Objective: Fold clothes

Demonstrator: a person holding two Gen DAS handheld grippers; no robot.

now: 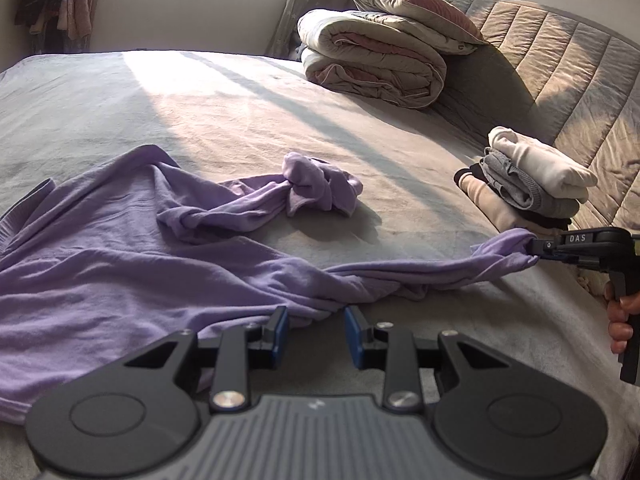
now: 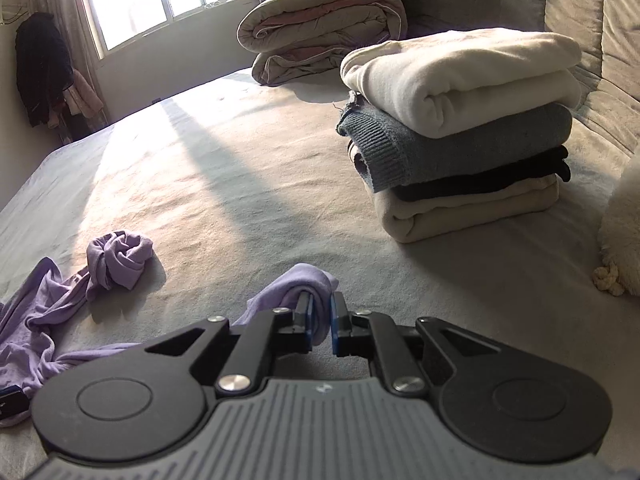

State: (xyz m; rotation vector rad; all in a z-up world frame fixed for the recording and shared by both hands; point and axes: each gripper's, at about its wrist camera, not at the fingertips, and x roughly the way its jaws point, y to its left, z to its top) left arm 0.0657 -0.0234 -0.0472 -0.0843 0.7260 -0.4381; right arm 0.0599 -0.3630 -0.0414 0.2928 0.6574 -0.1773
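Note:
A crumpled lilac long-sleeved top [image 1: 120,248] lies spread on the bed [image 1: 200,112]. One sleeve ends in a knotted bunch [image 1: 320,184], also in the right wrist view [image 2: 118,258]. My left gripper [image 1: 316,326] is open, its blue-padded fingers on either side of a fold at the garment's near edge. My right gripper [image 2: 320,314] is shut on the top's other end [image 2: 304,280], pulling it taut to the right; it shows in the left wrist view [image 1: 536,250].
A stack of folded clothes [image 2: 460,132], white on top, stands at the right near the padded headboard [image 1: 560,80]. A rolled duvet with a pillow [image 1: 376,56] sits at the back. A white fluffy object [image 2: 624,232] is far right.

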